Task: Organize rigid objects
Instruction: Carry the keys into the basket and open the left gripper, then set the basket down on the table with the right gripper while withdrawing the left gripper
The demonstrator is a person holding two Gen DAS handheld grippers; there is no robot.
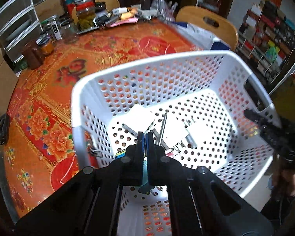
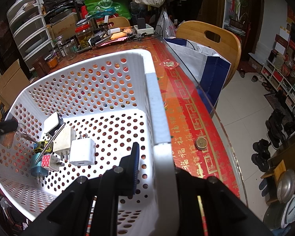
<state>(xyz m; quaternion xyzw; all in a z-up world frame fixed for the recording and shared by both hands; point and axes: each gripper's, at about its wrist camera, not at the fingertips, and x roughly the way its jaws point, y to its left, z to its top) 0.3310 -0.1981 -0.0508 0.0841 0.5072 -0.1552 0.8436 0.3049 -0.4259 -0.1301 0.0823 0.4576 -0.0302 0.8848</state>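
Jaws first. My left jaws (image 1: 145,135) are pressed together over the white perforated basket (image 1: 153,59), pads flat against each other; a sliver of pale teal shows between the pads lower down, but I cannot tell whether it is pinched there or lies underneath. My right jaws (image 2: 157,153) are clamped on the basket's right rim, one blue-padded finger (image 2: 134,169) inside the wall, the other hidden outside it.

Basket floor, left wrist view: contents are washed out by glare, only a steel rod (image 1: 163,127) and some pale blocks legible. Right wrist view reads better. Cluster sits in the near-left part of the floor: a white USB charger cube (image 2: 82,153), a cream plug adapter (image 2: 64,139) just beside it, a pink dotted plug (image 2: 49,162), a blue-green plug (image 2: 36,167) against the left wall, a white flat charger (image 2: 51,123) farther back, and the thin steel rod (image 2: 50,143) lying slantwise across them. Rest of the floor is bare.

Bench (image 2: 188,102) under the basket carries a red and orange patterned cover with a glass top. A round brass-coloured coin-like piece (image 2: 201,143) rests on it just right of the basket.

Farther off: glass jars (image 2: 84,35) and assorted clutter at the bench's far end, a wooden chair (image 2: 210,39) with a white and blue bag, stacked clear drawers (image 2: 27,29) on the left.
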